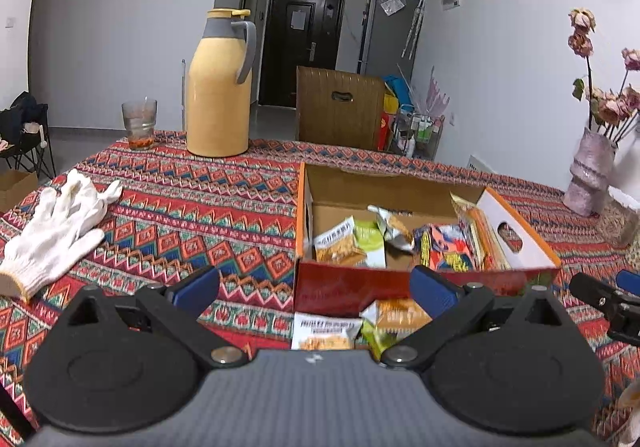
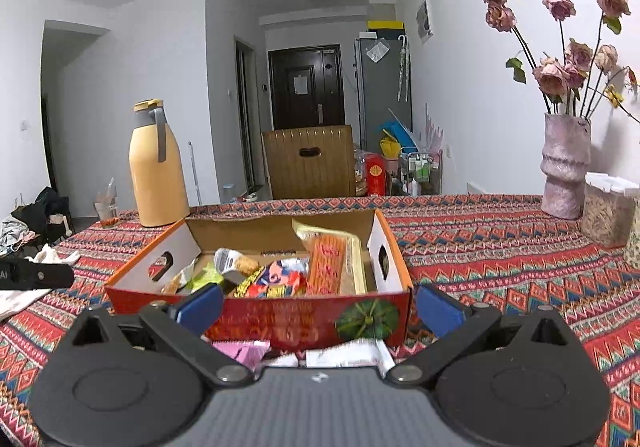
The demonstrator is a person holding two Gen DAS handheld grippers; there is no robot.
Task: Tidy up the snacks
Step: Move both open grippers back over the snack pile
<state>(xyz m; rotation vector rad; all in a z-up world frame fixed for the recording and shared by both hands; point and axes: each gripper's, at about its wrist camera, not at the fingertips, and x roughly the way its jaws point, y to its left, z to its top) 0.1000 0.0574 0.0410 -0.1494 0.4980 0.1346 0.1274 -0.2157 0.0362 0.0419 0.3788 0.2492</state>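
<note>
The left gripper (image 1: pixel 314 287) stood wide apart and empty, low over the patterned worktop (image 1: pixel 192 199), its blue fingers (image 1: pixel 198 285) spread either side of the near wall of an open cardboard box (image 1: pixel 352 287). Between the fingers, just in front of that red wall, two snack packets lay on the cloth: a white one printed with crackers (image 1: pixel 324 333) and, just beside it, an orange-and-green one (image 1: pixel 394 321). Inside the box sat more snacks, among them a cracker packet (image 1: pixel 338 243) at the left and a bright blue-and-pink packet (image 1: pixel 444 243) toward the right.

The right gripper (image 2: pixel 320 305) was likewise wide and held nothing, facing the same box (image 2: pixel 280 321) from the front. Close under it, against the box's near wall, lay a pink wrapper (image 2: pixel 244 351) and a white packet (image 2: pixel 344 355), both partly hidden by the gripper body. In the box a long orange packet (image 2: pixel 328 265) leaned by the right wall.

Farther back on the worktop stood a yellow thermos jug (image 1: pixel 218 87) with a drinking glass (image 1: pixel 139 123) near it, and a white work glove (image 1: pixel 52 231) lay well to the left. A pink vase of dried roses (image 2: pixel 566 163) stood at the right edge, with a clear food container (image 2: pixel 608 211) beside it.
</note>
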